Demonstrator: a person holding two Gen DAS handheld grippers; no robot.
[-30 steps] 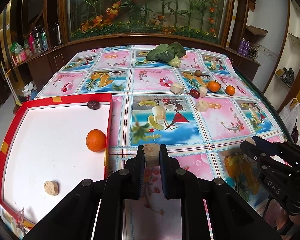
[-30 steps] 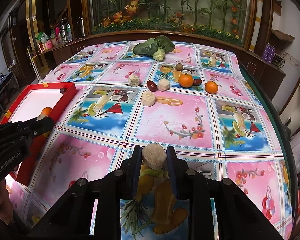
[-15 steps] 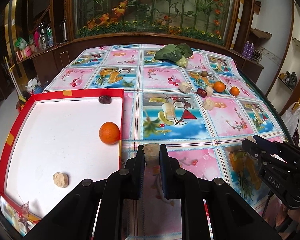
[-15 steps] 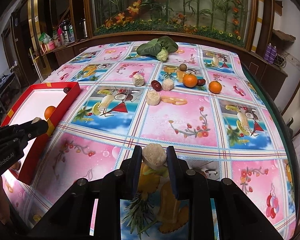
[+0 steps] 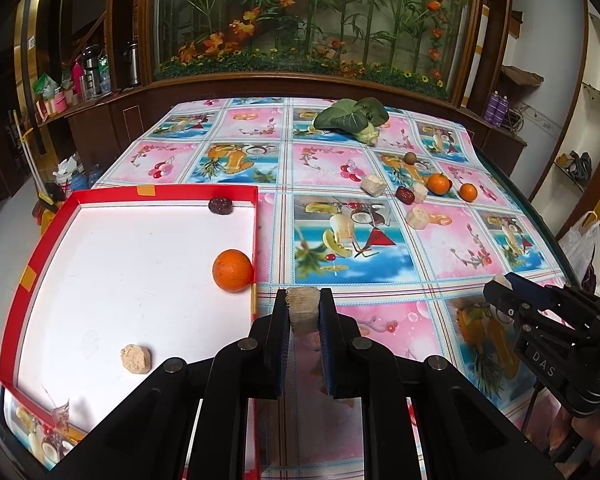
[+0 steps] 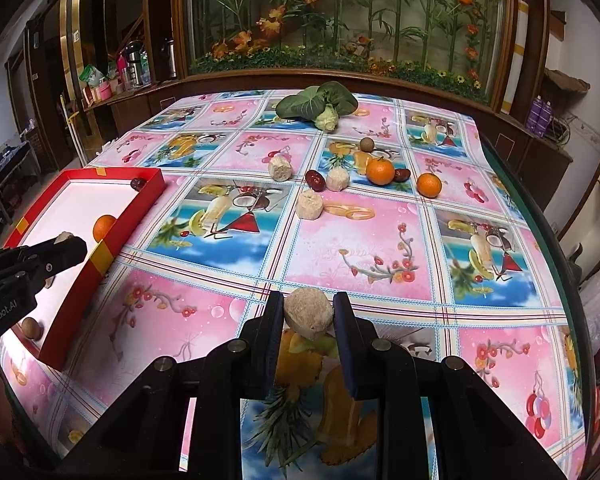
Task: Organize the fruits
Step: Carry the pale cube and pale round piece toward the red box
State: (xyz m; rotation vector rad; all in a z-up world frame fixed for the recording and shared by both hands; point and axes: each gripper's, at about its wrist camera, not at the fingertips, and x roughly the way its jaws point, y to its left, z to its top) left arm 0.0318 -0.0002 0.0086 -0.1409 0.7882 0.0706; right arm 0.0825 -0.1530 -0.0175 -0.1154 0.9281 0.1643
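Beside the red tray (image 5: pixel 256 216), both grippers pinch pale fruit chunks.
Left gripper (image 5: pixel 303 312) clamps a beige chunk (image 5: pixel 303 309) just off the tray's near-right corner; right gripper (image 6: pixel 309 316) squeezes a rounder chunk (image 6: pixel 309 313) well right of the tray. Inside the tray: an orange (image 5: pixel 232 270), a dark date (image 5: pixel 220 205), a tan piece (image 5: pixel 136 359).

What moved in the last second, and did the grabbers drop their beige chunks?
Nothing was dropped. The left gripper, shut on its beige chunk, drifted toward the red tray, which now sits closer to the middle of its view. The right gripper stayed put, holding its own round beige chunk. The orange in the tray and the fruits on the tablecloth stayed where they were.
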